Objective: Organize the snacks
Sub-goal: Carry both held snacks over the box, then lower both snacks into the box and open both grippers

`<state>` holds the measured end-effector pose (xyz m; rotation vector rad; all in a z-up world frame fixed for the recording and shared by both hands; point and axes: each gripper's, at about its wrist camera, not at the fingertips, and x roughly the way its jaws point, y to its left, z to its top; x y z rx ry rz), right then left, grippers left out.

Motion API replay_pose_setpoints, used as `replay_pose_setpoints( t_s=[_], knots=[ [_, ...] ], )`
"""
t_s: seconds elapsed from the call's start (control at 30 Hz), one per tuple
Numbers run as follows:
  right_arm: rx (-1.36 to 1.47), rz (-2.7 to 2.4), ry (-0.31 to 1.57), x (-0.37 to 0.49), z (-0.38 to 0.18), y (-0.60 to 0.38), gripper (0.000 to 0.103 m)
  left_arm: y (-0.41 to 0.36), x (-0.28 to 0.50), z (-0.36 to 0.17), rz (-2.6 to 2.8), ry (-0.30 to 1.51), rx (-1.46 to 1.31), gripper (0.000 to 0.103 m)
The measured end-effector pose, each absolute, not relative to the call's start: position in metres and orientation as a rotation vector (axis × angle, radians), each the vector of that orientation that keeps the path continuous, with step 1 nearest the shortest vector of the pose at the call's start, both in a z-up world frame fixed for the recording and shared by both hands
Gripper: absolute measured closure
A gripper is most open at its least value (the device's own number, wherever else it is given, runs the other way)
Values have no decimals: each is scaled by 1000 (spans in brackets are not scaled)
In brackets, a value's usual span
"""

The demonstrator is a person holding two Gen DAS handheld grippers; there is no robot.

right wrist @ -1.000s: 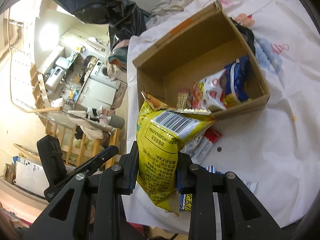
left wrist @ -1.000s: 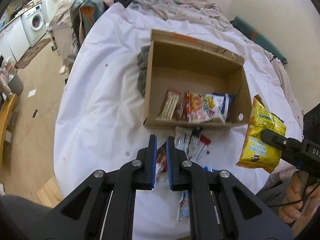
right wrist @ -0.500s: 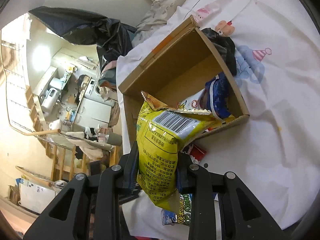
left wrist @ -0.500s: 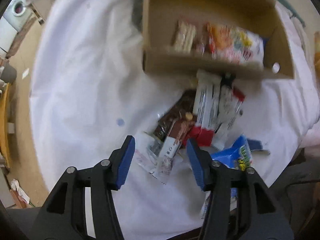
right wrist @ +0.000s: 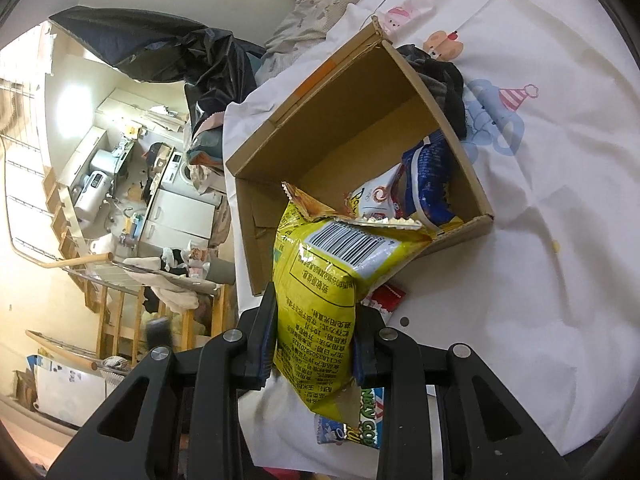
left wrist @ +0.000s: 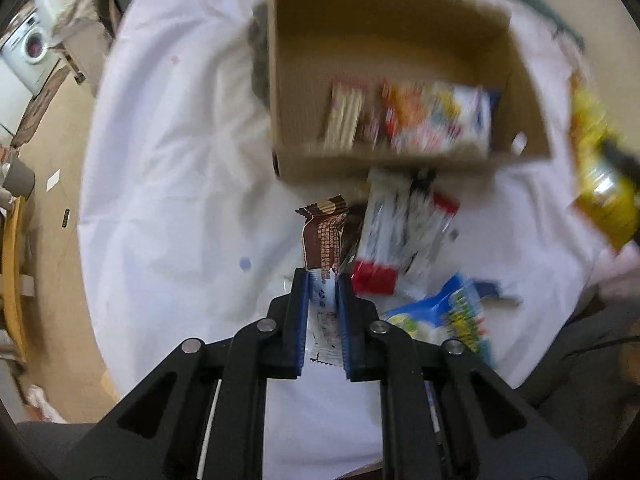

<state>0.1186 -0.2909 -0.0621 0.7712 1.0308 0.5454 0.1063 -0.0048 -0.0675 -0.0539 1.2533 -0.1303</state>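
Clamping a brown-and-white snack bar by its lower end, the left tool has its blue-padded jaws narrowed onto the wrapper at lower centre of the left wrist view, the bar's brown half sticking out above the fingertips. Just right of it lie a red-and-white packet and a blue bag, both loose on the white bedsheet. Above them, in the upper half of the frame, stands the open cardboard box, with several blurred packets lined along its near wall. The right tool, at lower centre of its own view, is closed on a yellow crisp bag held upright, barcode facing the camera, its crimped top overlapping the box's near corner. A person's washing machine and shelving show at the left edge. The step in hand looks like carrying the bar to the box; done well, it likely means lifting straight up so the wrapper clears the neighbouring packets, then releasing low over the empty part of the box floor, beside the row there. Gripped only at one end, the bar may swing or slip, so a steady, level carry seems wise.
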Motion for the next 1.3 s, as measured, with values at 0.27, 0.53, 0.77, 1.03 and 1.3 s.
replay_pose_setpoints(
  t_s=[0.27,0.53,0.77,1.03,1.3],
  knots=[
    [731,589,985,139,-45,-277,72,-7,114,21,-161,997,-85,92],
    [678,593,953,174,-39,-269,72,-15,168,35,-166,923,-65,92],
    [634,557,980,205,-52,-267,72,-16,204,-12,-159,985,-100,92],
    [552,565,1035,216,-67,-239,72,-22,210,-40,-130,988,-15,92],
    [443,581,1056,217,-68,-213,71,-25,211,-46,-86,1028,18,92]
  ],
)
